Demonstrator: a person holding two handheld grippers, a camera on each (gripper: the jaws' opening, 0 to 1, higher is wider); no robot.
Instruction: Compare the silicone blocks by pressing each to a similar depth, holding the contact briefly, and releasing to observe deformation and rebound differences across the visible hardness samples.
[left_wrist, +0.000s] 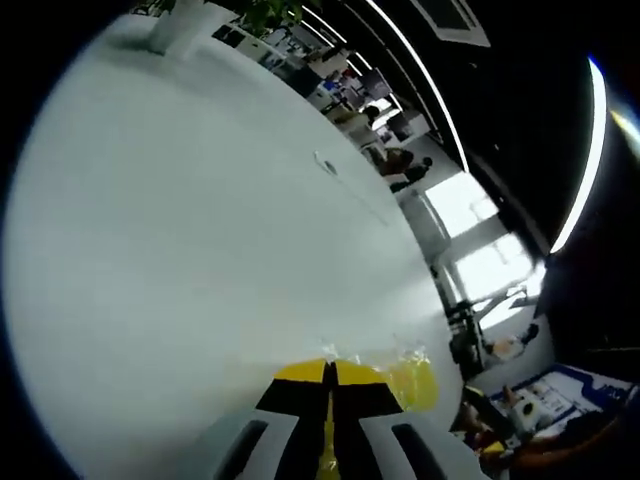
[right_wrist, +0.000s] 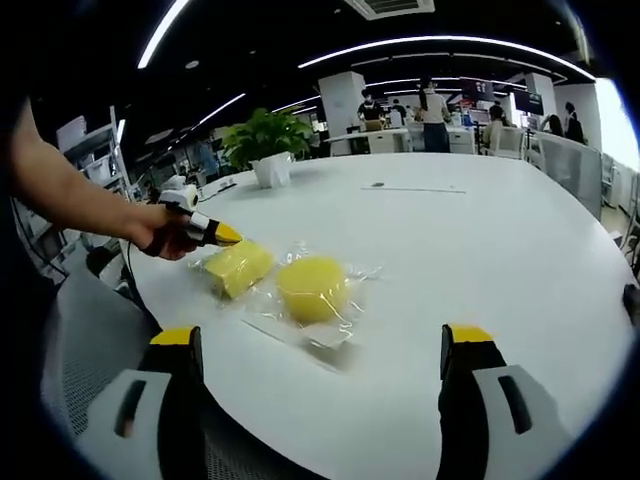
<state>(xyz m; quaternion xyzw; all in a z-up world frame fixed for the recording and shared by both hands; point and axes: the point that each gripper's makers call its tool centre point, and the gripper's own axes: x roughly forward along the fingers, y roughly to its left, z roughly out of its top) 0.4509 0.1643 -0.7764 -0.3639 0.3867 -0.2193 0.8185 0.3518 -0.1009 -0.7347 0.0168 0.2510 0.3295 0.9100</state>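
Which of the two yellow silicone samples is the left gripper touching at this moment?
The rectangular yellow block, not the round yellow sample. The left gripper, jaws shut, has its tip at the rectangular block's top edge; the round one sits apart, untouched, in clear wrap.

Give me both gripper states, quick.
Left gripper: shut, tips against the rectangular yellow block, holding nothing.
Right gripper: open, empty.

Your table (right_wrist: 480, 250) presents a smooth white top with a soft sheen. Both yellow silicone pieces, the rectangular block (right_wrist: 238, 268) and the round block (right_wrist: 312, 288), look matt, each wrapped in clear, crinkled, glossy plastic film (right_wrist: 330, 335). Your right gripper (right_wrist: 318, 368) has matt yellow-tipped black jaws on pale smooth plastic bodies
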